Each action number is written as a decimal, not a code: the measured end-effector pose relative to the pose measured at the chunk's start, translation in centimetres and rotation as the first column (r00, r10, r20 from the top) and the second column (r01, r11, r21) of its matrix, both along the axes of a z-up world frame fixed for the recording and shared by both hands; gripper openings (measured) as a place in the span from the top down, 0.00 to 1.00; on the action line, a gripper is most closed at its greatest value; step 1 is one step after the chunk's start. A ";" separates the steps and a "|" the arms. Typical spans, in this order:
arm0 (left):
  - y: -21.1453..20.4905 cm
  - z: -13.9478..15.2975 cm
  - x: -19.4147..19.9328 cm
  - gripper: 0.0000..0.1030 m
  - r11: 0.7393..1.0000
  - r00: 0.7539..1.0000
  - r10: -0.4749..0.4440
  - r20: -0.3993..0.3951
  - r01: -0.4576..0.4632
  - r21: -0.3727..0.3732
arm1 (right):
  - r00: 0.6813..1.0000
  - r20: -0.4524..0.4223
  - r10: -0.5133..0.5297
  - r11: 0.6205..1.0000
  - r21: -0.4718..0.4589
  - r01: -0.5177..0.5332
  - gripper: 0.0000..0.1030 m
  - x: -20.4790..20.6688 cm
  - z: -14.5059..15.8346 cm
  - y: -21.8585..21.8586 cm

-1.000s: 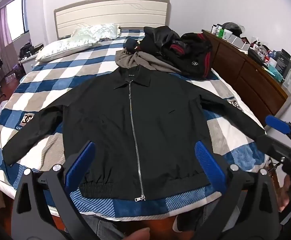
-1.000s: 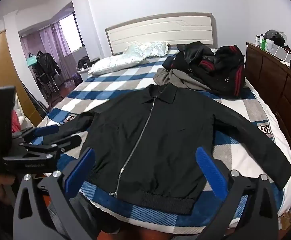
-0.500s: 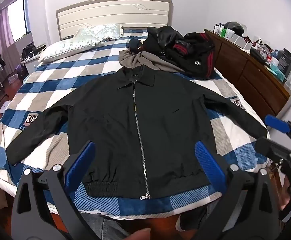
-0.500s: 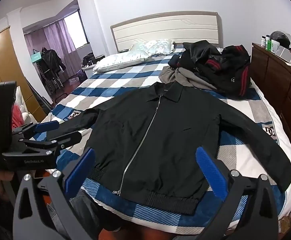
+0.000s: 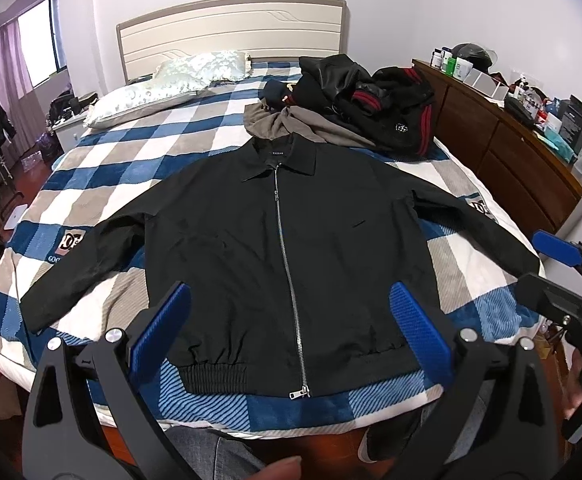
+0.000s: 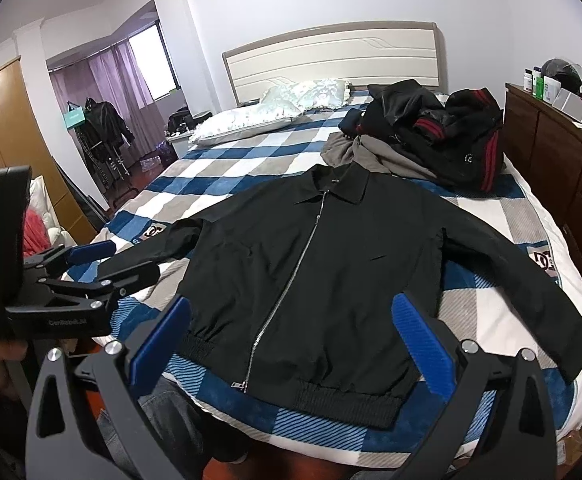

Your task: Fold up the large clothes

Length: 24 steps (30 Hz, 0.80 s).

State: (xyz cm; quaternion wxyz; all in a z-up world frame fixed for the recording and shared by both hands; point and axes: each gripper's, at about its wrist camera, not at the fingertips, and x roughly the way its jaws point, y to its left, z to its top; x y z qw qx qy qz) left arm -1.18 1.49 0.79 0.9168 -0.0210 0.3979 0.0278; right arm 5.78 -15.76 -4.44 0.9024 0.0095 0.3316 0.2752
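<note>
Grippers are hovering at the foot of the bed, both with their blue-padded fingers spread wide and gripping nothing. The left gripper (image 5: 289,326) is hanging just short of the hem of the black jacket (image 5: 287,240), and the right gripper (image 6: 291,332) is doing the same a little off to its side; each is showing up at the edge of the other's view.

Directly ahead of the spread fingers, the jacket is lying flat and face up on the blue, white and grey checked blanket (image 5: 139,152), zipped to the collar, hem nearest the tools, collar pointing away. Its sleeves are stretching outward, one past each side of the left gripper.

Beyond the collar, a heap of dark clothes (image 5: 371,112) with red stripes is sitting on a grey garment (image 5: 291,126). Farther off, pillows (image 5: 163,84) are leaning near the headboard (image 5: 231,28). Off to the right gripper's side, a cluttered wooden dresser (image 5: 515,148) is running along the wall.
</note>
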 end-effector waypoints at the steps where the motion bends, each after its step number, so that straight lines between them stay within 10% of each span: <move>1: 0.0 0.0 0.0 0.05 1.000 1.000 0.000 0.000 0.000 0.000 | 1.000 0.001 0.002 1.000 -0.001 -0.002 0.04 0.0 0.0 0.0; 24: -0.7 0.1 0.1 0.05 1.000 1.000 0.006 0.024 -0.006 0.007 | 0.999 0.052 0.013 1.000 0.002 -0.013 0.04 -0.1 0.2 0.0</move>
